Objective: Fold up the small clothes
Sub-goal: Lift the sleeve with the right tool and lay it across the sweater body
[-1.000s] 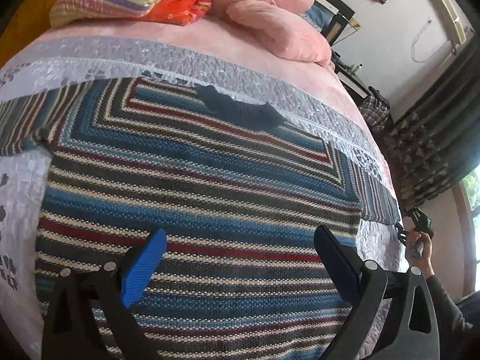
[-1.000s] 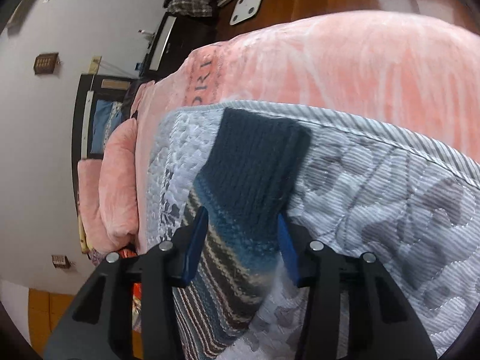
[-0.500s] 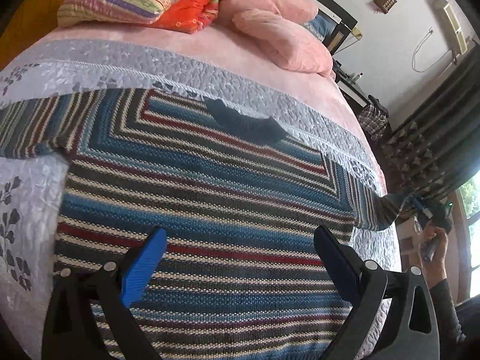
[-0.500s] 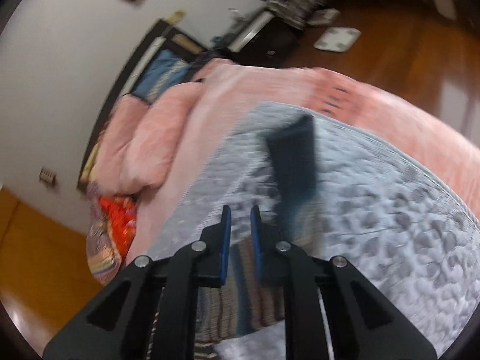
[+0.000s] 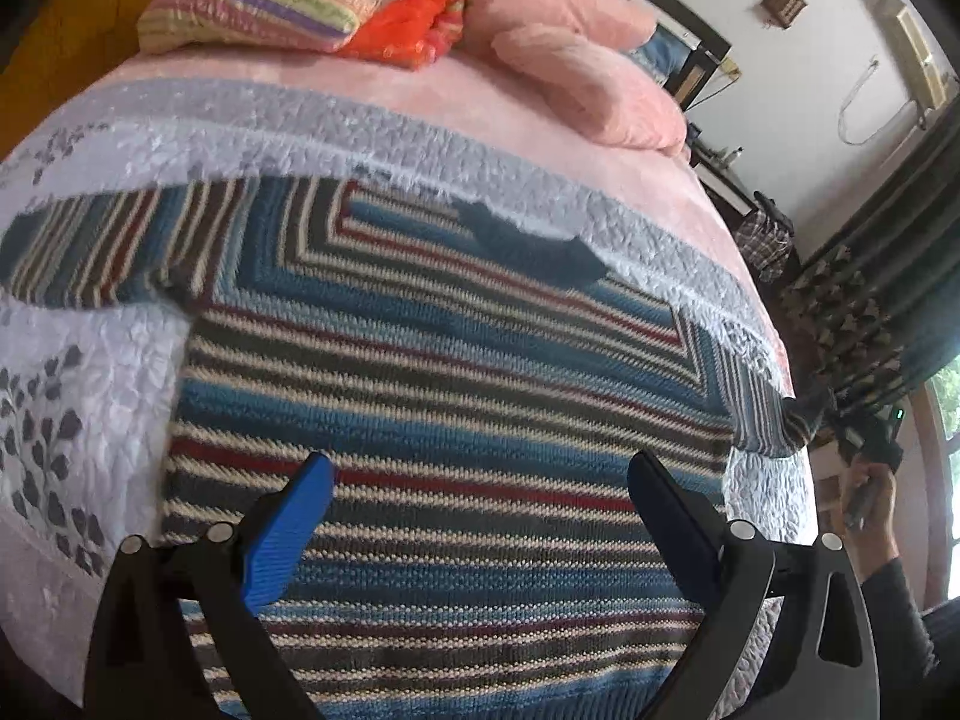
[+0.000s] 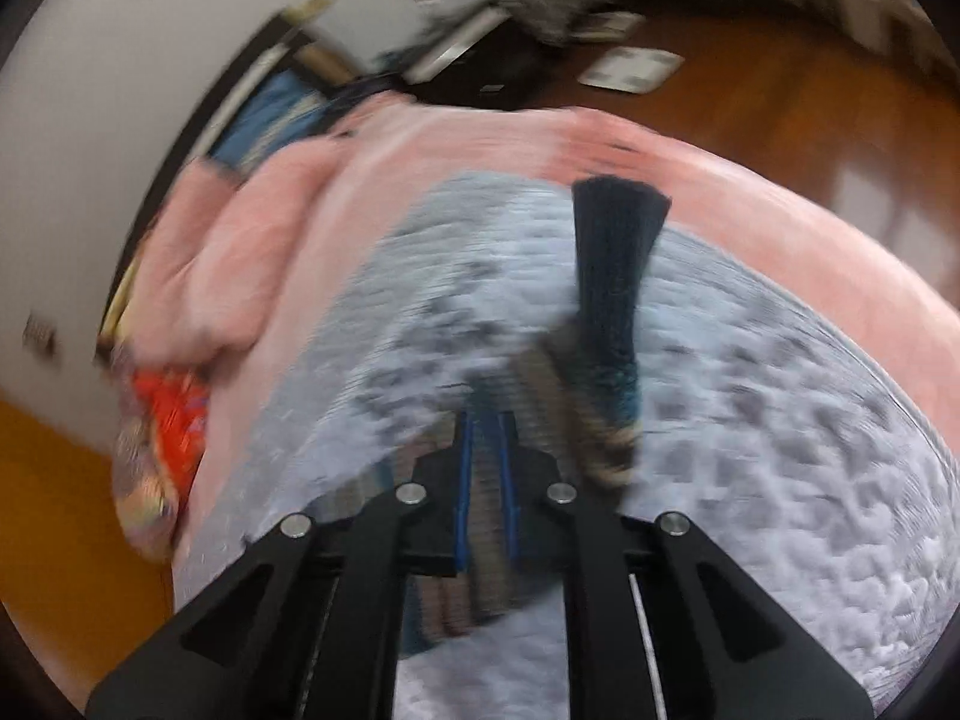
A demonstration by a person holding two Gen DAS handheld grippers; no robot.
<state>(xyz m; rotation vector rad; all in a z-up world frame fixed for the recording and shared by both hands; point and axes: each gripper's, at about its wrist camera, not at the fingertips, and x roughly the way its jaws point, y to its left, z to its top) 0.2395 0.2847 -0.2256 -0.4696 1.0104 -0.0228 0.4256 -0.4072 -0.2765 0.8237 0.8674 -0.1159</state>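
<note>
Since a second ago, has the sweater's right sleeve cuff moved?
Yes. The right gripper has shut on the sleeve, and the cuff has lifted off the grey quilt.

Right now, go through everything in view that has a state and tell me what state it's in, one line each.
striped sweater: spread flat on the quilt, not yet folded
right sleeve: pinched and lifted off the quilt, dark cuff dangling
left sleeve: lying out flat to the side
right gripper: shut on the right sleeve
left gripper: open, over the sweater's body
quilt: spread on the bed
</note>
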